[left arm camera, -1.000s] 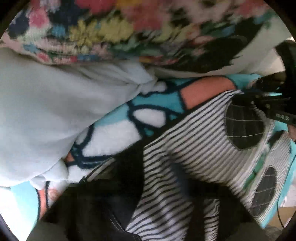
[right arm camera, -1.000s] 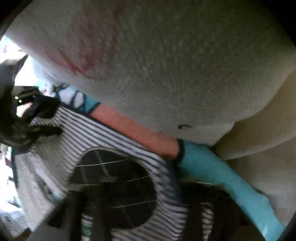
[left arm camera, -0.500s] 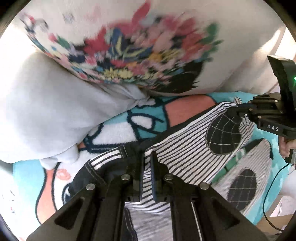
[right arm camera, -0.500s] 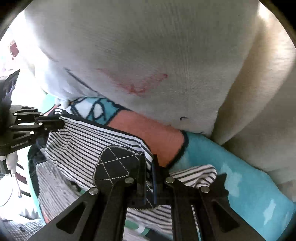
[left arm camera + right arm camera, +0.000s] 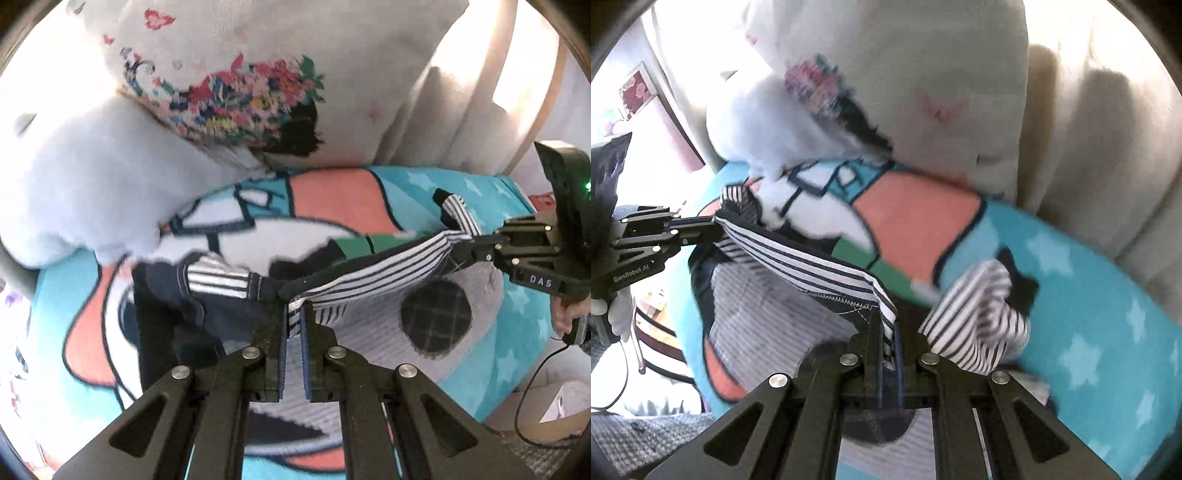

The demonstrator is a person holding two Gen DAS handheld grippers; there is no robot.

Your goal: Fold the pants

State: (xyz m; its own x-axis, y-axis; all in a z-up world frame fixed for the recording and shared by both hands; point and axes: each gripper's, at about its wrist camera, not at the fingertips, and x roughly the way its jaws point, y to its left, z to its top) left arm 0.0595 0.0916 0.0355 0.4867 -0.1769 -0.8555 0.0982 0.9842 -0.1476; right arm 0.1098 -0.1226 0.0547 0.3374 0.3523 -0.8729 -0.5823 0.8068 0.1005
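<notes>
The pants are black-and-white striped with round dark checked patches. They hang stretched between my two grippers above a cartoon blanket. My left gripper is shut on one end of the striped edge. At the right of the left wrist view, my right gripper pinches the other end. In the right wrist view the right gripper is shut on the hem, and the left gripper holds the far corner. A loose striped bunch hangs beside the right fingers.
A floral pillow and a white fluffy cushion lean on the beige sofa back behind the blanket. A hand holds the right tool, with a cable and a cardboard box below.
Both grippers have pulled back and up from the pillows with the pants' edge held taut between them. More of the blanket now shows beneath the lifted fabric.
</notes>
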